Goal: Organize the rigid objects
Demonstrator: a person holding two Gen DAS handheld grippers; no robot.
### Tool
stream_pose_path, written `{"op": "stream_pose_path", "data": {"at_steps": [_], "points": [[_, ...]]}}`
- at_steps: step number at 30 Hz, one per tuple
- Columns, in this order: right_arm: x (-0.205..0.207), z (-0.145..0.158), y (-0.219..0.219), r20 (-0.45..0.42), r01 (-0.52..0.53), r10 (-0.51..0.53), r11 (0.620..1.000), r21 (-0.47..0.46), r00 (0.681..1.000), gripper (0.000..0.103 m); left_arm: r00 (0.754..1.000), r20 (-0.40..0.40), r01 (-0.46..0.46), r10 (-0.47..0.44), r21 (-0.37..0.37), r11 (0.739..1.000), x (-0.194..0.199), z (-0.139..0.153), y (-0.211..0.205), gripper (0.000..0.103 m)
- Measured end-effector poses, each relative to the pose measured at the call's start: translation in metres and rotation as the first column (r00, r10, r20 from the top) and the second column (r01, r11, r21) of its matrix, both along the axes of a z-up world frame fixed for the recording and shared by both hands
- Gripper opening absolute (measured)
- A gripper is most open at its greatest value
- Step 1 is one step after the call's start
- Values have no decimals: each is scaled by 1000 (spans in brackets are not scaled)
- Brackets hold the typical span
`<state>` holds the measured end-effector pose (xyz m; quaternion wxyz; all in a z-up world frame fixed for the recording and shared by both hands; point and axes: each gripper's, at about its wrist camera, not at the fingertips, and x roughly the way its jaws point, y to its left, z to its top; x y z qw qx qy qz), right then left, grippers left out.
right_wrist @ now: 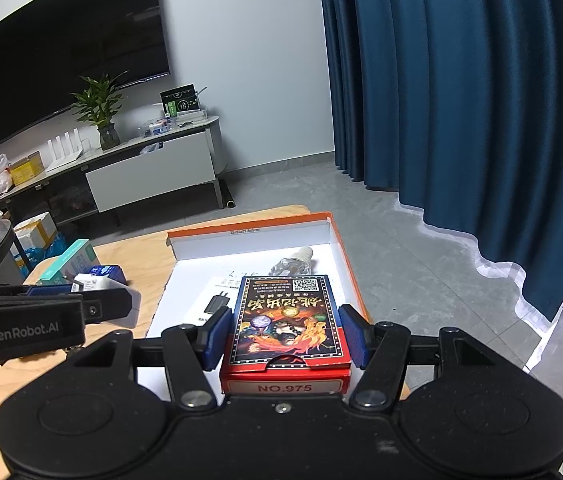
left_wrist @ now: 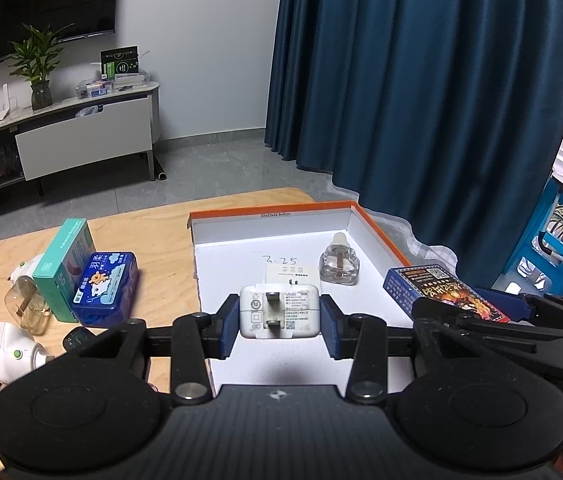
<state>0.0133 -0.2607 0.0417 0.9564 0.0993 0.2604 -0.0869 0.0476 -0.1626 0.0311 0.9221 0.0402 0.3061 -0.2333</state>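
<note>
1. In the left wrist view, a white charger (left_wrist: 279,311) is clamped between the blue pads of the left gripper (left_wrist: 280,322), prongs facing the camera. It is held above the white floor of the orange-edged box (left_wrist: 379,228), presumably so that it can be set down there.

2. Inside the box, a small glass bottle (left_wrist: 339,260) stands near the far right corner, and a paper leaflet (left_wrist: 291,274) lies flat just beyond the charger. Room for the charger is judged to remain on the near floor.

3. On the wooden table (left_wrist: 157,232) left of the box, a teal carton (left_wrist: 66,268), a blue tin (left_wrist: 106,290) and two white plug-in devices (left_wrist: 13,354) are left unsorted.

4. In the right wrist view, a card box (right_wrist: 286,326) is pinched at its long sides by the right gripper (right_wrist: 286,336), face up, over the right half of the orange-edged box.

5. The bottle is partly hidden behind the card box, so care is judged necessary in lowering it. The left gripper is seen at the left edge, close by, and the two could crowd each other.
</note>
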Motion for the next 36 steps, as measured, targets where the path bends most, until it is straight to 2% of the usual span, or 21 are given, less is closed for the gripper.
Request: {"op": "stream_pose_path", "data": {"at_steps": [36], "points": [[4,-12,3,-25,-13,13,1000,-6,1000,71,1000,-21,-5,5,-2,1000,2,-3,2,42]]}}
